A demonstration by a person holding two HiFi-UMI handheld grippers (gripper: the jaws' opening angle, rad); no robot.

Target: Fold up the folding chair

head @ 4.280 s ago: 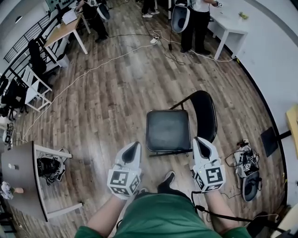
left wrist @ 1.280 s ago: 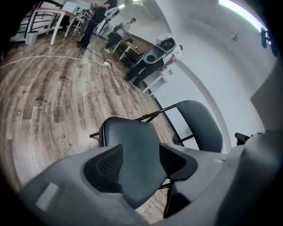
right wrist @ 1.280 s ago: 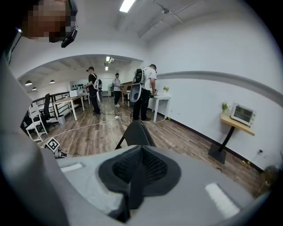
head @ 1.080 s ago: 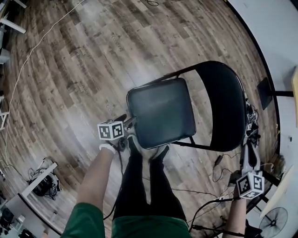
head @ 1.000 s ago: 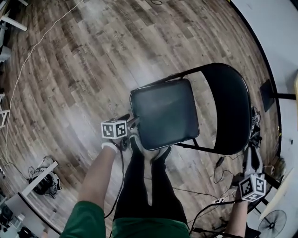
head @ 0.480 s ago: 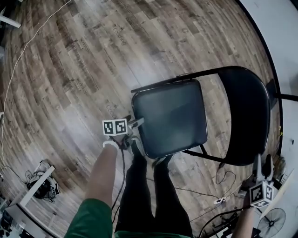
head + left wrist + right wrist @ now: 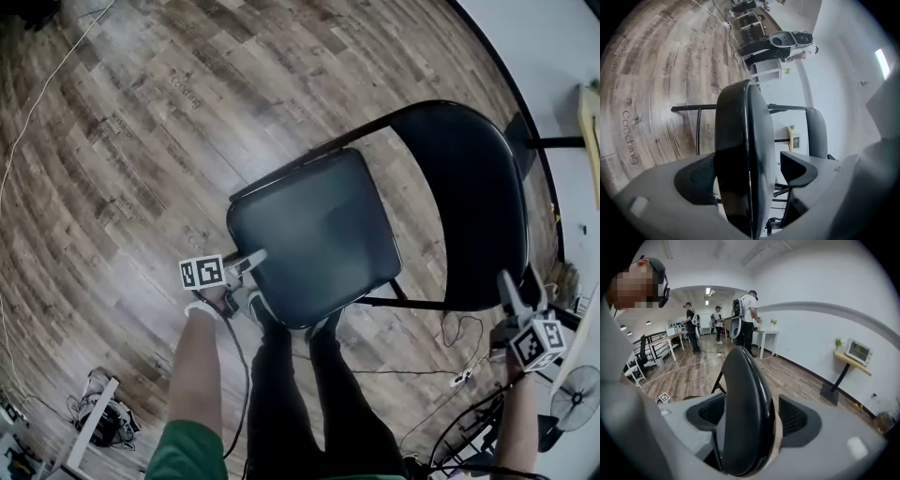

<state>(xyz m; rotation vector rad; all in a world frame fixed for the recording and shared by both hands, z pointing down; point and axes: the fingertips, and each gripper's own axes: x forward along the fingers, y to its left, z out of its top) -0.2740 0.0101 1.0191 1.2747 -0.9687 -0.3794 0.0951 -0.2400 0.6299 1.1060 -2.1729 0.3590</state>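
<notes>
The black folding chair stands unfolded on the wood floor, with its padded seat (image 7: 314, 239) level and its backrest (image 7: 469, 202) at the right. My left gripper (image 7: 251, 260) is at the seat's front left corner. In the left gripper view the seat edge (image 7: 740, 140) stands between the wide jaws of the left gripper (image 7: 747, 171), with a gap at the right pad. My right gripper (image 7: 518, 286) is at the backrest's top rim. Its jaws are opening, and the backrest (image 7: 745, 399) lies between them in the right gripper view (image 7: 752, 416).
The person's legs (image 7: 281, 375) stand just in front of the seat. Cables (image 7: 459, 375) and a fan (image 7: 577, 394) lie at the lower right. A dark stand base (image 7: 520, 141) sits behind the chair. People and a white table (image 7: 766, 333) are far across the room.
The right gripper has come from the floor side up to the backrest's rim and its jaws have spread. The left gripper stays at the seat's front corner, a little lower.
</notes>
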